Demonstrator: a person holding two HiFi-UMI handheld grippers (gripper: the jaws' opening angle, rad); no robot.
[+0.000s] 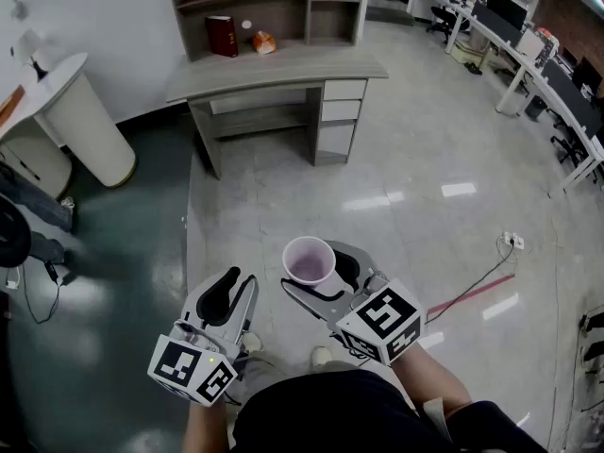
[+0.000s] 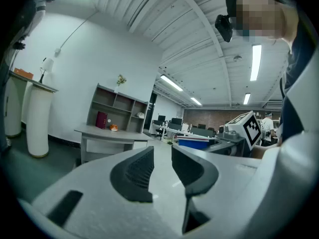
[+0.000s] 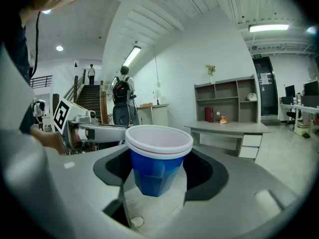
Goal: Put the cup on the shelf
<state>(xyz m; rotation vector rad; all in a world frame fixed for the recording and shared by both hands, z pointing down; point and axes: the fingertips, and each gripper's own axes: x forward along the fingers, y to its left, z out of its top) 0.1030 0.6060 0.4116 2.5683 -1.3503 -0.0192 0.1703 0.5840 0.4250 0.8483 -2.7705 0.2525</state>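
Nearest, the right tool (image 1: 323, 274) is closed on the cup (image 3: 157, 168), its 2 jaws pressing either side of the blue wall below the white rim. The cup stands upright, mouth up, pale inside and apparently empty. Just to its left, the left tool (image 2: 162, 171) holds nothing, its jaws a narrow gap apart. Across open floor (image 1: 396, 177), well ahead and slightly left of the cup, a tabletop (image 1: 283, 69) carries the shelf (image 1: 274, 3). The shelf looks far out of reach, so carrying the cup forward likely comes first.
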